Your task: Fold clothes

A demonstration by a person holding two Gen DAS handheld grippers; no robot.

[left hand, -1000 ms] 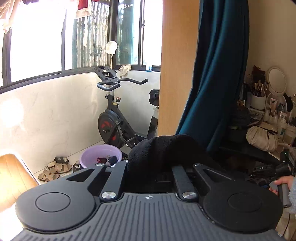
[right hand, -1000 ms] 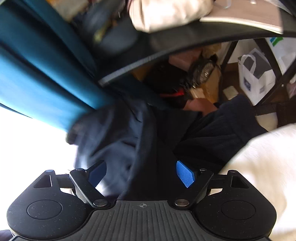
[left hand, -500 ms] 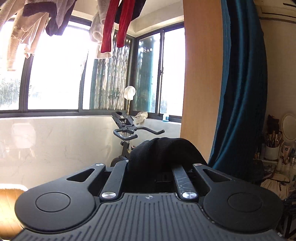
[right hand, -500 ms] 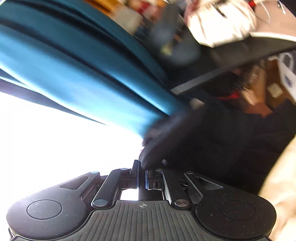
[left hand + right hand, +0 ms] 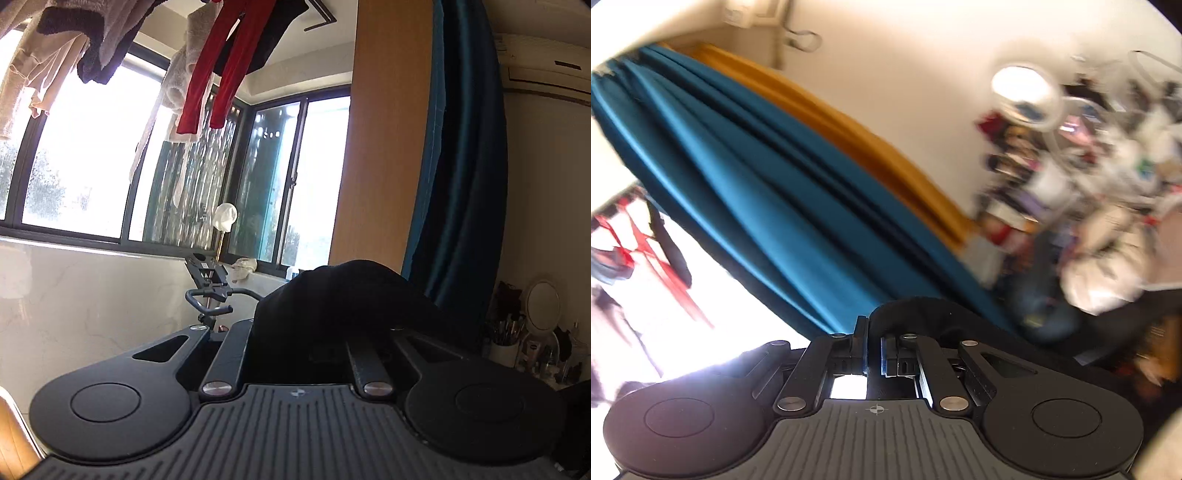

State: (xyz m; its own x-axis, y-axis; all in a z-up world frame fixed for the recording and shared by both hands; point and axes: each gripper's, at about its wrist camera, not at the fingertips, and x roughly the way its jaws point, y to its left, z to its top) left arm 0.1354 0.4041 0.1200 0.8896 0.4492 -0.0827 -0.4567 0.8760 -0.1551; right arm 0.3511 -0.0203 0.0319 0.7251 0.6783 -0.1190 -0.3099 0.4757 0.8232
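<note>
**Both grippers lifted, dark garment held up by the curtain**

Since a second ago both views have tilted upward: the left wrist camera, which then showed the floor with sandals and a purple basin, now takes in hanging laundry, and the right gripper's fingers, then spread apart, have closed onto cloth.

The left gripper (image 5: 325, 332) is clamped on the black garment (image 5: 343, 295), which bunches in a mound over its fingertips and hides them; the mound sits just left of the teal curtain (image 5: 461, 184). The right gripper (image 5: 873, 347) has its jaws drawn narrow, pinching a rolled edge of the same dark garment (image 5: 923, 314), which rises directly in front of the curtain (image 5: 757, 192).

Left of the curtain stands a wooden post (image 5: 384, 129), and further left an exercise bike (image 5: 210, 288) below the window (image 5: 92, 155). Red trousers (image 5: 214, 74) hang above. Right of the curtain is a round mirror (image 5: 543, 304) among cluttered items; the right view there is blurred.
</note>
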